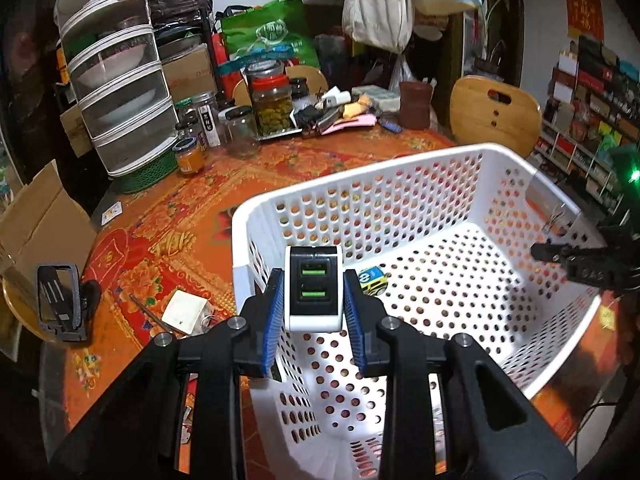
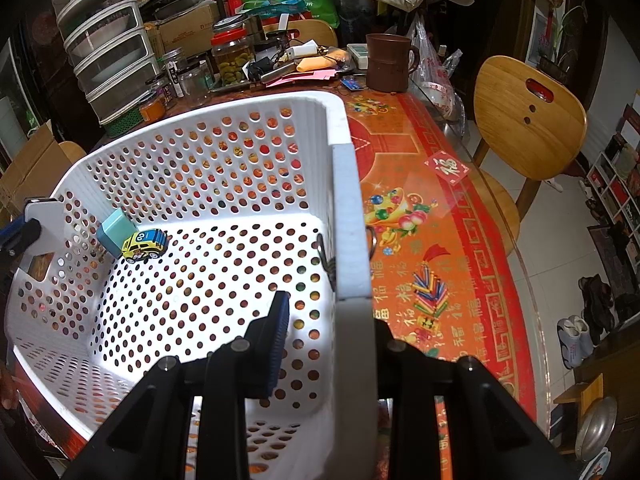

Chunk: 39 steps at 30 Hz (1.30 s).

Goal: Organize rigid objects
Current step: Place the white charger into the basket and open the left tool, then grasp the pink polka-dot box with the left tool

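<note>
Sitting between left hand-held gripper (image 1: 313, 304) pads: USB charger (image 1: 313, 292)

Wooden chair (image 2: 528, 120) beside red-clothed table (image 2: 432, 216).

You are working in a lived-in home dining room: a red-and-gold festive tablecloth (image 2: 432, 240) covers the table, crowded with a glass pickle jar with a red lid (image 1: 272, 100), stacked clear plastic food covers (image 1: 120, 92), round-backed wooden chairs (image 2: 528, 120) and shoes on the tiled floor (image 2: 576, 340).
</note>
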### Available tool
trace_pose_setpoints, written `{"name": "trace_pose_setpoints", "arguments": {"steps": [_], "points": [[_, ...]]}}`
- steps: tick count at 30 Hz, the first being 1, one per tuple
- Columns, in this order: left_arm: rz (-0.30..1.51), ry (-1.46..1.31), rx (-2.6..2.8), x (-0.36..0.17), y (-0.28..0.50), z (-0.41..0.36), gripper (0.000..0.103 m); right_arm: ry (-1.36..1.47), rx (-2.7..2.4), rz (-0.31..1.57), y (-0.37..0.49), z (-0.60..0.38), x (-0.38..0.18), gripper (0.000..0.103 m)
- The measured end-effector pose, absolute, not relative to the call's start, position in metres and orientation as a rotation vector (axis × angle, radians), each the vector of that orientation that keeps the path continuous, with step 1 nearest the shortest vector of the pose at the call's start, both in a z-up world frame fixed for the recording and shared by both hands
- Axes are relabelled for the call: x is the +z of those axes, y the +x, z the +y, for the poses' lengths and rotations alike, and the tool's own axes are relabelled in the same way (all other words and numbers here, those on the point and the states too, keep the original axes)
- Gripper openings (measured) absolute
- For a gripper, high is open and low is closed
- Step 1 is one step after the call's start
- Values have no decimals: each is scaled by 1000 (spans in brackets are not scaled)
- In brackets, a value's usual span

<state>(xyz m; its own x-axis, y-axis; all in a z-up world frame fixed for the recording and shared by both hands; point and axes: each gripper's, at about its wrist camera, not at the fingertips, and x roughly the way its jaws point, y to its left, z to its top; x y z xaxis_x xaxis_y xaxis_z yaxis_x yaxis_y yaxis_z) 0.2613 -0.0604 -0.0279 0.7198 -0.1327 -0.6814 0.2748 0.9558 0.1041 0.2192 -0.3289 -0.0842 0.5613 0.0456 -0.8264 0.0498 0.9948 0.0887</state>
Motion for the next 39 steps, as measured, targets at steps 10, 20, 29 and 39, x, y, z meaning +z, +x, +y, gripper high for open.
{"name": "trace_pose_setpoints", "arguments": {"steps": [10,20,29,39], "points": [[680,215,-151,-27,255,-50,86,100,-6,979,218,-327,-85,28],[701,46,136,-61,214,99,102,85,-18,985,220,-327,-85,28],[858,37,74,-132,223,113,91,83,-19,986,221,-327,-83,28],[860,93,128,-142,221,94,35,83,-19,984,221,-327,-83,28]]}}
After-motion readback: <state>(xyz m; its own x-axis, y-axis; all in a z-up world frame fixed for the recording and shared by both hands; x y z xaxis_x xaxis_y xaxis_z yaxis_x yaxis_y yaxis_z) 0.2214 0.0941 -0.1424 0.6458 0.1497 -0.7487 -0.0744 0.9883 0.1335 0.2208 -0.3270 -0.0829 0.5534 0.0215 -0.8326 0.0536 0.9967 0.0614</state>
